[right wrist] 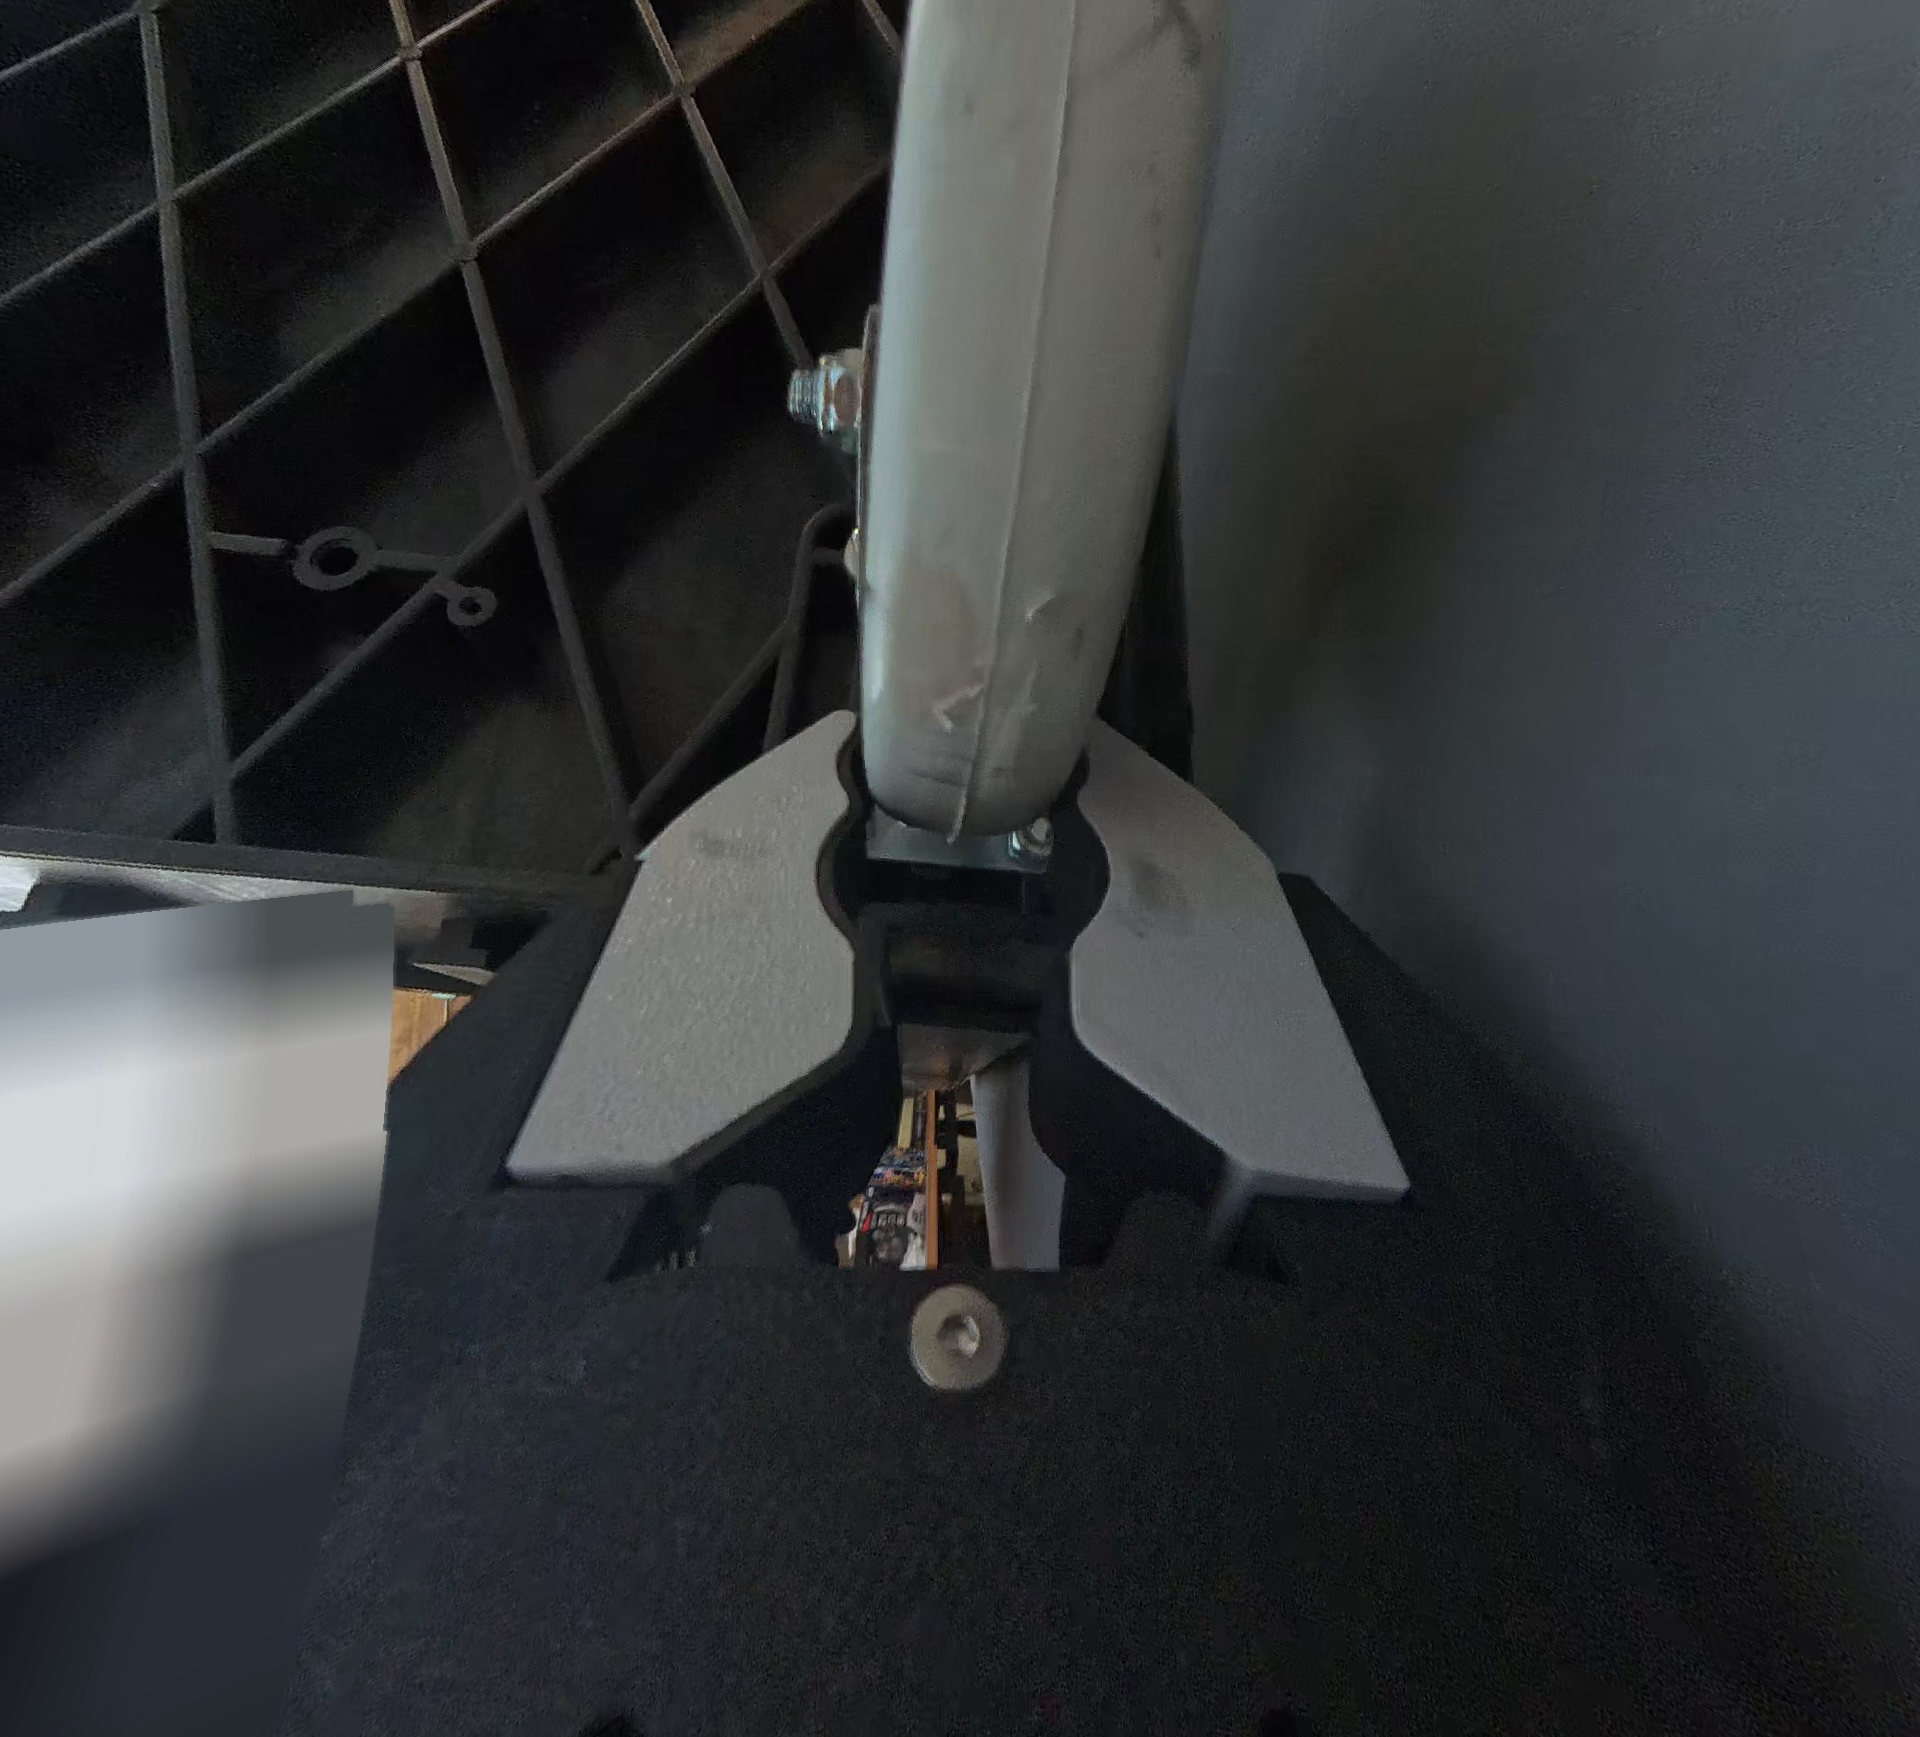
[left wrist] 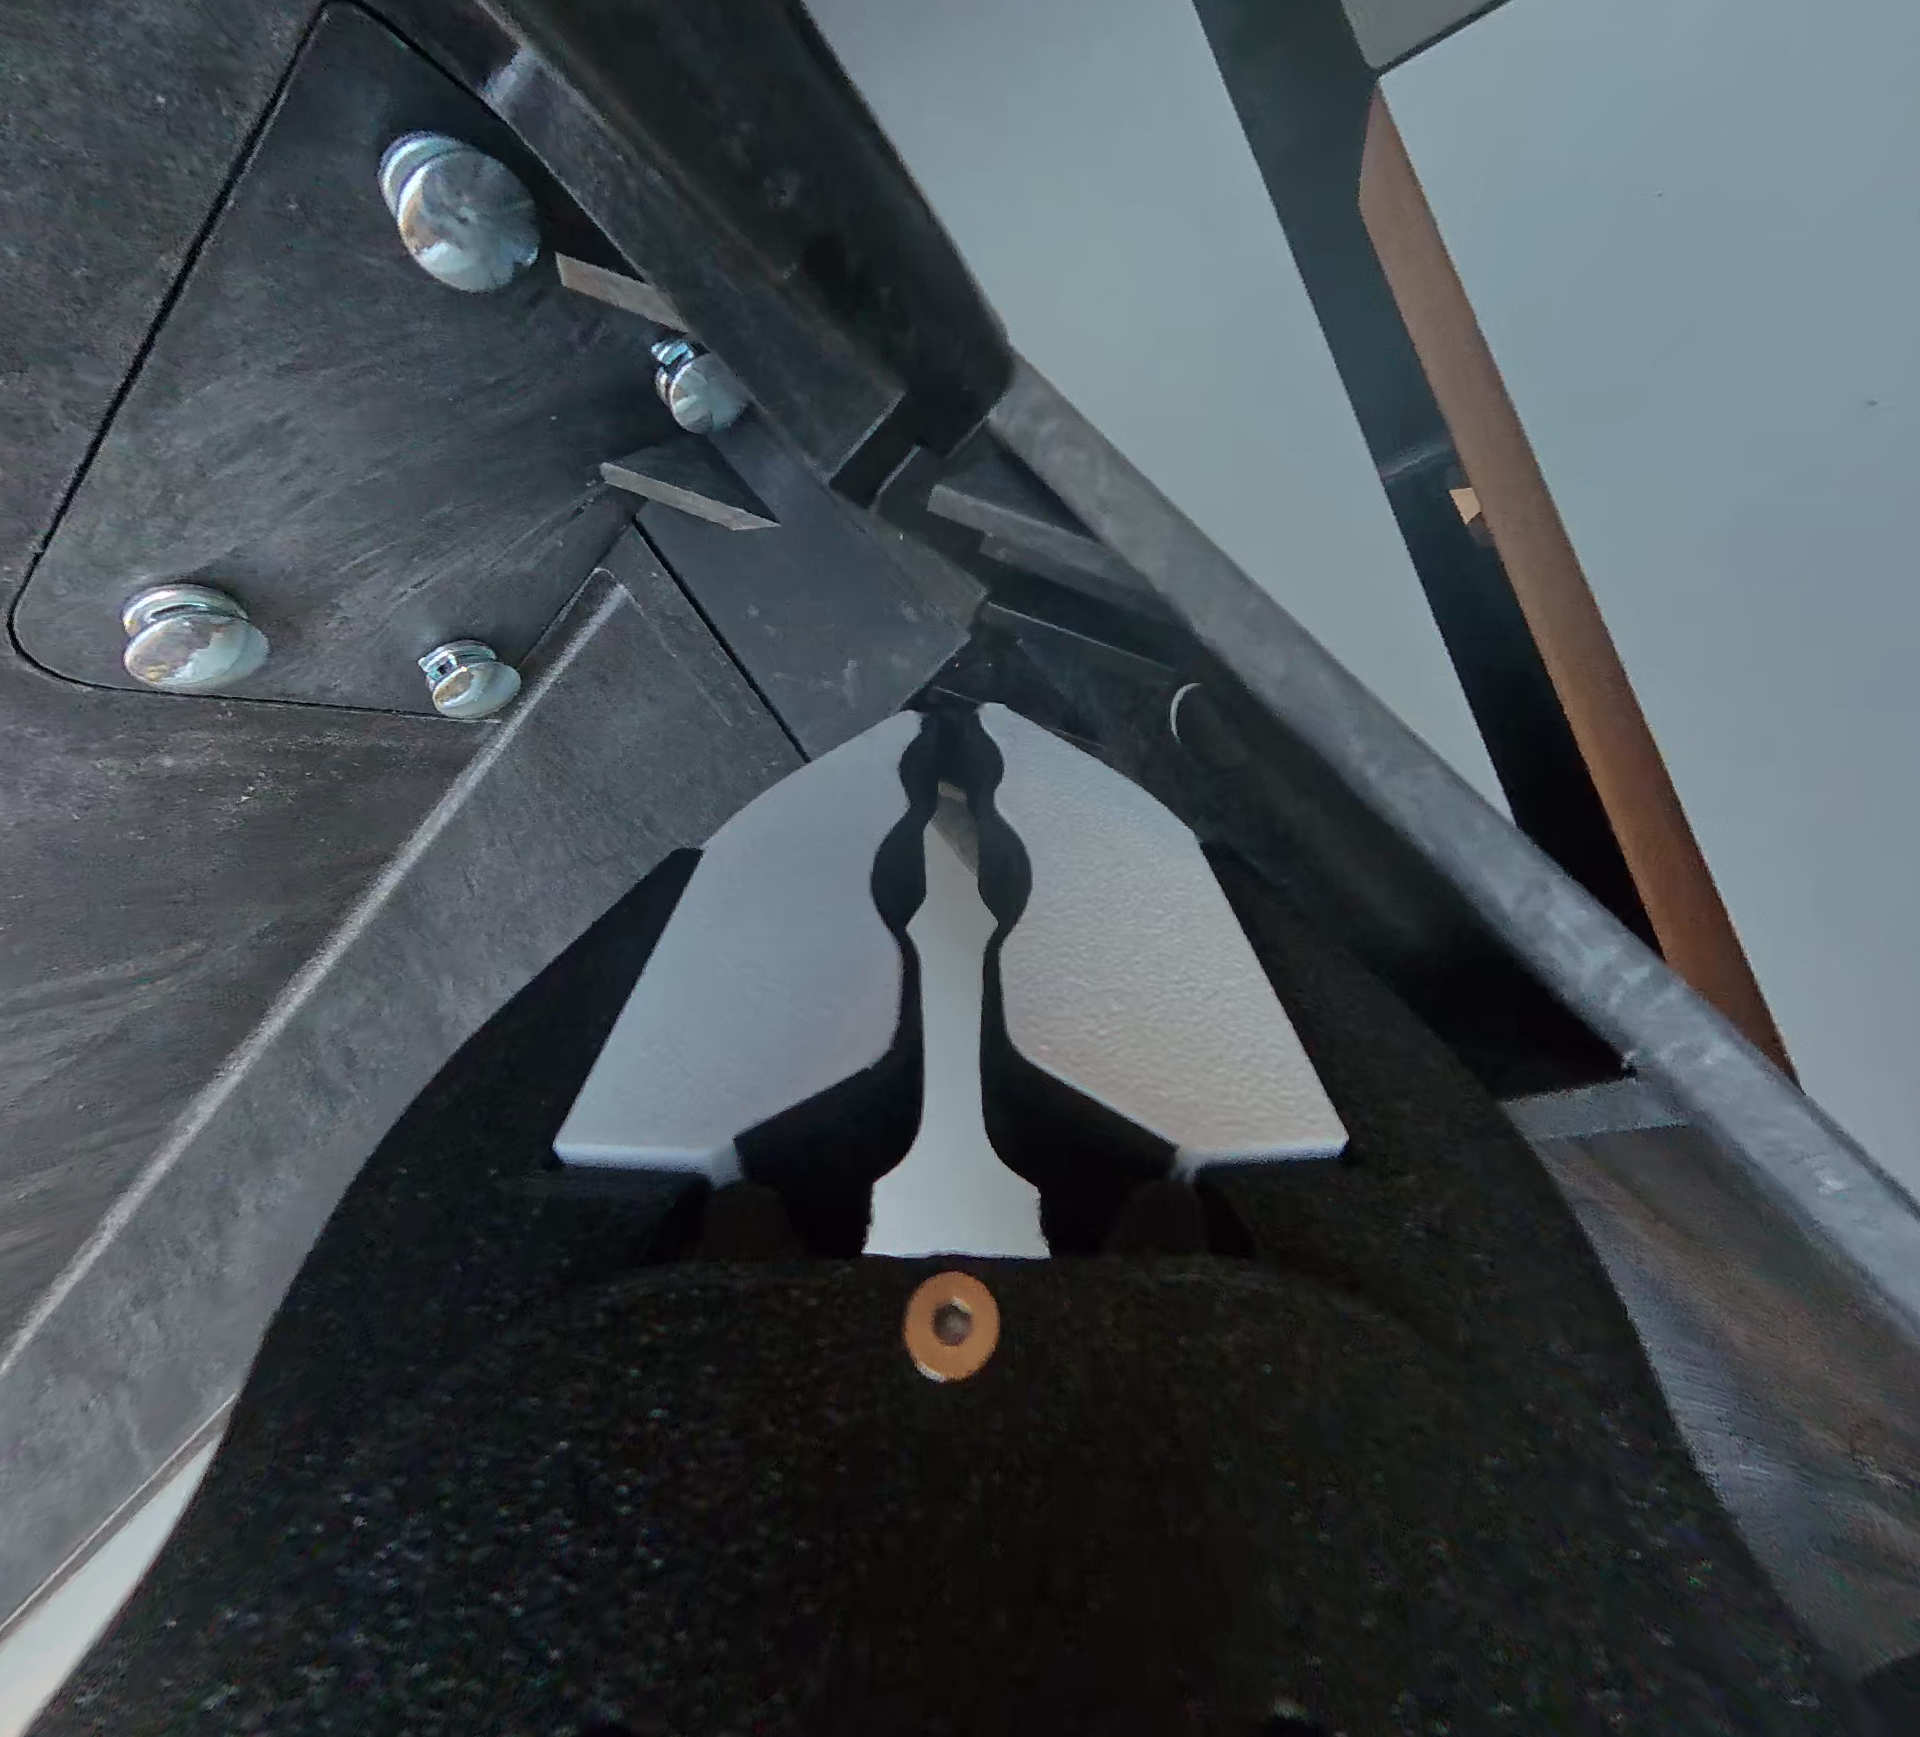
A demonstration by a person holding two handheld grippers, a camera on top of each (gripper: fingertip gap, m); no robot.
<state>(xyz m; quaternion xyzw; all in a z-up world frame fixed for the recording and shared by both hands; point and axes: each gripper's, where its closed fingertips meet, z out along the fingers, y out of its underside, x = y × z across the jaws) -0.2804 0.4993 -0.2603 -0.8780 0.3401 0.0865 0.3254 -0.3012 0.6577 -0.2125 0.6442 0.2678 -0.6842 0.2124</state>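
Observation:
In the left wrist view my left gripper (left wrist: 951,737) has its black fingers closed tip to tip. The tips rest against the lower corner of a black frame (left wrist: 831,607) that carries a triangular plate (left wrist: 312,440) with silver bolts (left wrist: 457,212). I cannot tell whether anything lies between the tips. In the right wrist view my right gripper (right wrist: 971,752) is closed on a grey caster wheel (right wrist: 1029,337). Both fingertips press on the sides of its lower rim. The wheel's metal bracket (right wrist: 935,846) sits just below the tips, and an axle nut (right wrist: 826,399) sticks out on the left.
A black bar (left wrist: 1403,856) runs diagonally to the right of the left gripper, with a brown wooden strip (left wrist: 1538,648) and a pale wall (left wrist: 1091,233) behind. A black ribbed plastic underside (right wrist: 416,233) fills the left of the right wrist view; a dark grey surface (right wrist: 1558,337) stands close on the right. About 15 centimeters separates my left fingertips from my right.

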